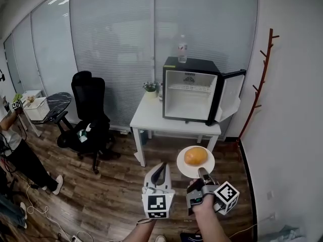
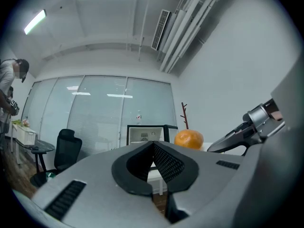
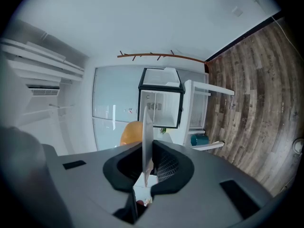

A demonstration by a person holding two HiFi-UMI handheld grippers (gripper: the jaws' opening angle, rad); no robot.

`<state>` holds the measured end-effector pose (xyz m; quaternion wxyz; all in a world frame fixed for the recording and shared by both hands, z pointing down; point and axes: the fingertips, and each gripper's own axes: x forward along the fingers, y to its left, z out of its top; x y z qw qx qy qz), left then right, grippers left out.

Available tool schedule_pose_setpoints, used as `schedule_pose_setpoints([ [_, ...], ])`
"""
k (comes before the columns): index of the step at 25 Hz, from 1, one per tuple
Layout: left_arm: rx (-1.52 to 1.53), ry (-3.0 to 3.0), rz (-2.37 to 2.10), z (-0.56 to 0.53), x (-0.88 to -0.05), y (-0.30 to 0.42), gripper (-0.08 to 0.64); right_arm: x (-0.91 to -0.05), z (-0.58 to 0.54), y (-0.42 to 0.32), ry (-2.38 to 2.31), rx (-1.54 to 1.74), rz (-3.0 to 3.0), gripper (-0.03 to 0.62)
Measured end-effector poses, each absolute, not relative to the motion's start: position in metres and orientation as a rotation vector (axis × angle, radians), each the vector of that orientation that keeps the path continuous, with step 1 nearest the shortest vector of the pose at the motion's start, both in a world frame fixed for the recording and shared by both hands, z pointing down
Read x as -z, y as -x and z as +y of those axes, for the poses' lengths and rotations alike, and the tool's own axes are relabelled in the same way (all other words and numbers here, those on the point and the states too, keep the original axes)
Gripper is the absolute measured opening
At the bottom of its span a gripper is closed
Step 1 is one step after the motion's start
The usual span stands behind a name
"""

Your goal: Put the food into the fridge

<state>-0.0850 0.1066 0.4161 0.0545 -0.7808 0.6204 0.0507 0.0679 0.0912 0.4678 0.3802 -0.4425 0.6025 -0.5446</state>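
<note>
**Two grippers near, open fridge far: plate carried by the right gripper**

1. Left gripper (image 1: 161, 167): lowest in the head view, at centre. Its jaws are closed together, pad against pad, with nothing between them. It points toward the far wall.

2. Right gripper (image 1: 202, 173): just right of the left gripper, held by a hand (image 1: 206, 205). Its jaws are clamped on the near rim of a white plate (image 1: 182, 166). In the right gripper view the plate stands edge-on between the pads.

3. Food: one round orange food item (image 1: 195, 156) rests on the plate, near its middle. Plate and food are above the wooden floor (image 1: 101, 195), well apart from the fridge and on the near side of the table.

4. White table (image 1: 150, 117): beyond the plate. A black mini fridge (image 1: 191, 63) stands on its right part. A small potted plant (image 1: 151, 88) stands just left of the fridge.

5. Fridge door (image 1: 229, 96): swung open to the right, so the white interior faces the grippers. A bottle (image 1: 182, 48) stands upright on the fridge top.

6. Far surroundings: a black office chair (image 1: 90, 110) is left of the table and a branch-shaped coat rack (image 1: 260, 79) is at the right wall. A person (image 1: 11, 135) is at the far left edge.
</note>
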Motion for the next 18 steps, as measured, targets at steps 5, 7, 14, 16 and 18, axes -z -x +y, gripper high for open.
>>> schedule_pose_setpoints([
  [5, -0.164, 2.390, 1.854, 0.078, -0.419, 0.097, 0.026, -0.467, 0.066, -0.057, 1.134, 1.360, 1.524, 0.046],
  [7, -0.163, 2.398, 1.849, 0.067, -0.421, 0.101, 0.025, -0.468, 0.057, -0.053, 1.137, 1.357, 1.519, 0.046],
  [14, -0.153, 2.426, 1.841, 0.031, -0.430, 0.098, 0.026, -0.474, 0.027, -0.060, 1.156, 1.354, 1.496, 0.046],
  [16, -0.140, 2.429, 1.834, 0.016, -0.433, 0.093, 0.026, -0.478, 0.014, -0.063, 1.148, 1.361, 1.487, 0.046],
  [18, -0.122, 2.426, 1.829, -0.001, -0.434, 0.088, 0.026, -0.480, -0.003, -0.066, 1.138, 1.372, 1.480, 0.046],
])
